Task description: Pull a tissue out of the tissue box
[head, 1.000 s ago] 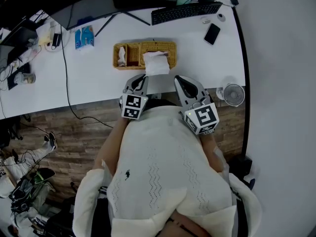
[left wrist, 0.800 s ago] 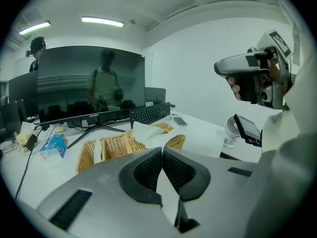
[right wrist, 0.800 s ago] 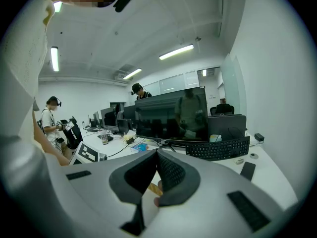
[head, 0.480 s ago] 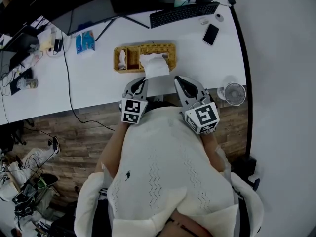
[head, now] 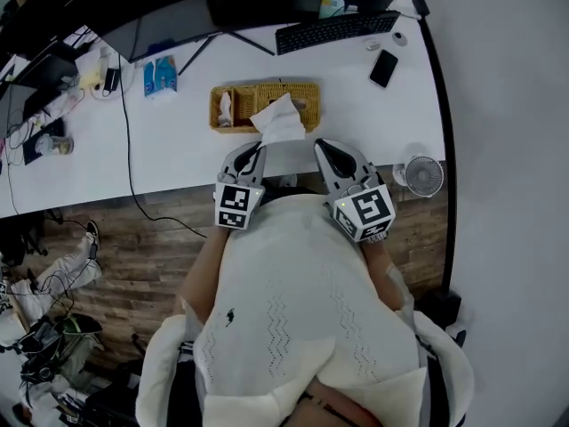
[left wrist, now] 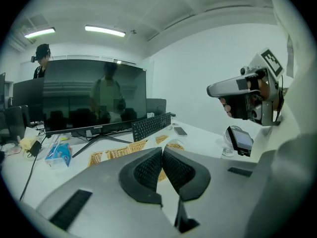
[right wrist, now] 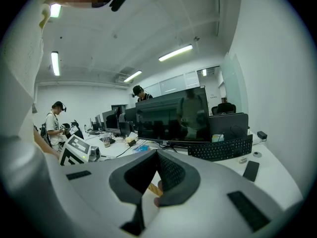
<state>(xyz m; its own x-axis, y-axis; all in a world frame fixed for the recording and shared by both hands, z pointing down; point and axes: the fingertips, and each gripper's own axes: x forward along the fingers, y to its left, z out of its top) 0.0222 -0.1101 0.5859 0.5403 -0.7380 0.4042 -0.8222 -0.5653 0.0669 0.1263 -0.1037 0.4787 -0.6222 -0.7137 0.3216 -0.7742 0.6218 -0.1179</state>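
The left gripper (head: pixel 252 147) and right gripper (head: pixel 323 146) hover at the table's (head: pixel 178 149) near edge. Each has its fingers closed tip to tip on nothing. The tissue (head: pixel 281 119) stands just beyond and between the 2, toward the frame's top, slightly nearer the left. Its wicker tissue box (head: pixel 304 94) runs left-right. Keyboard (head: pixel 336 31) and monitor (left wrist: pixel 94 95) sit behind, in an open office.

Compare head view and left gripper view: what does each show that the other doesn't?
Head view only: wood floor, the marker cube atop the left gripper. Left gripper view only: that gripper's jaws meeting at the tips with nothing between, and the face of the monitor. Both: keyboard, phone, wicker tissue box, right gripper.
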